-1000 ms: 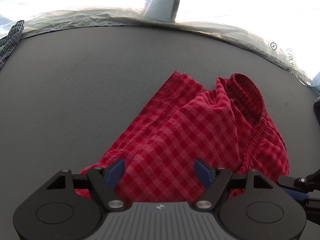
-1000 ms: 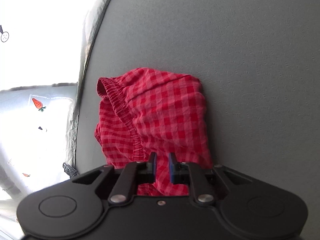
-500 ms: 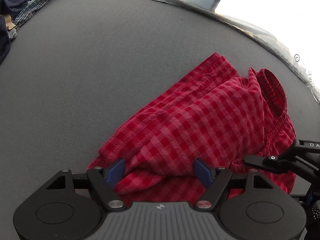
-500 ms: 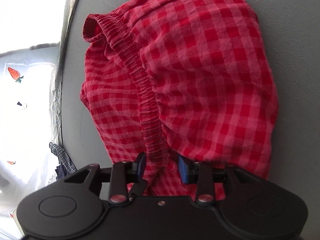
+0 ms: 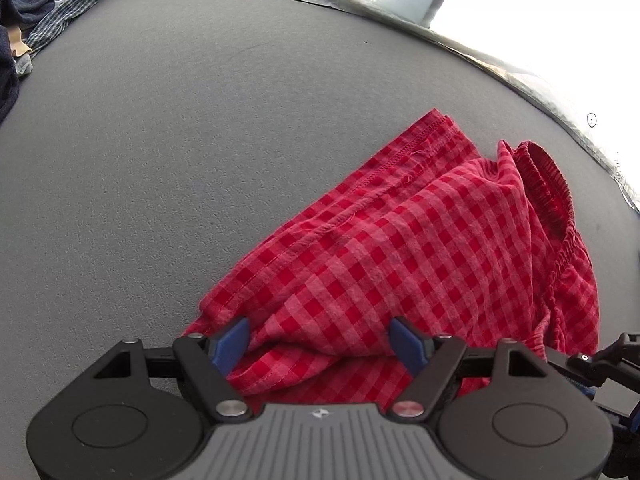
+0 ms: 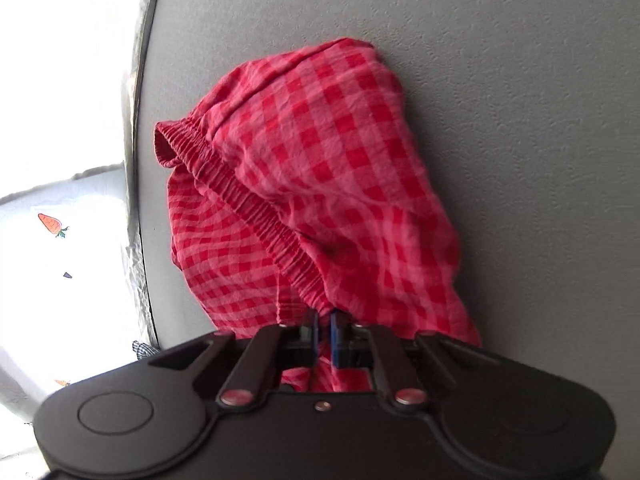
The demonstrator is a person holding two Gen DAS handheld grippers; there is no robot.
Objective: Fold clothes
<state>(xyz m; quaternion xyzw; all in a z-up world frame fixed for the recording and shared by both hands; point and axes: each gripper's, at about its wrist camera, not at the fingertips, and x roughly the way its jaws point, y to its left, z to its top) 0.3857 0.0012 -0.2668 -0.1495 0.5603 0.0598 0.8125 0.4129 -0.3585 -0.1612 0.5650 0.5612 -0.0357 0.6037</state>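
Observation:
A pair of red checked shorts (image 5: pixel 400 248) lies crumpled on the grey table (image 5: pixel 160 140), elastic waistband to the right. My left gripper (image 5: pixel 320 344) stands open low over the near hem. Cloth bulges between its blue pads (image 5: pixel 232 344), which do not press it. In the right wrist view the shorts (image 6: pixel 320 168) bunch up from my right gripper (image 6: pixel 325 332). Its jaws are closing and pinch the waistband where it runs down between them. The right gripper's fingers (image 5: pixel 592 360) also show at the left wrist view's right edge.
Dark and plaid clothes (image 5: pixel 48 12) are heaped at the table's far left corner. The table edge (image 5: pixel 520 68) curves behind the shorts, with a crinkled silver sheet beyond it. A white cloth with a carrot print (image 6: pixel 52 224) lies past the edge, and a plaid scrap (image 6: pixel 142 348) peeks out below.
My right gripper opened around the waistband and then shut on it, drawing back with the cloth bunching. The left gripper shifted and rolled early on, then held still, open.

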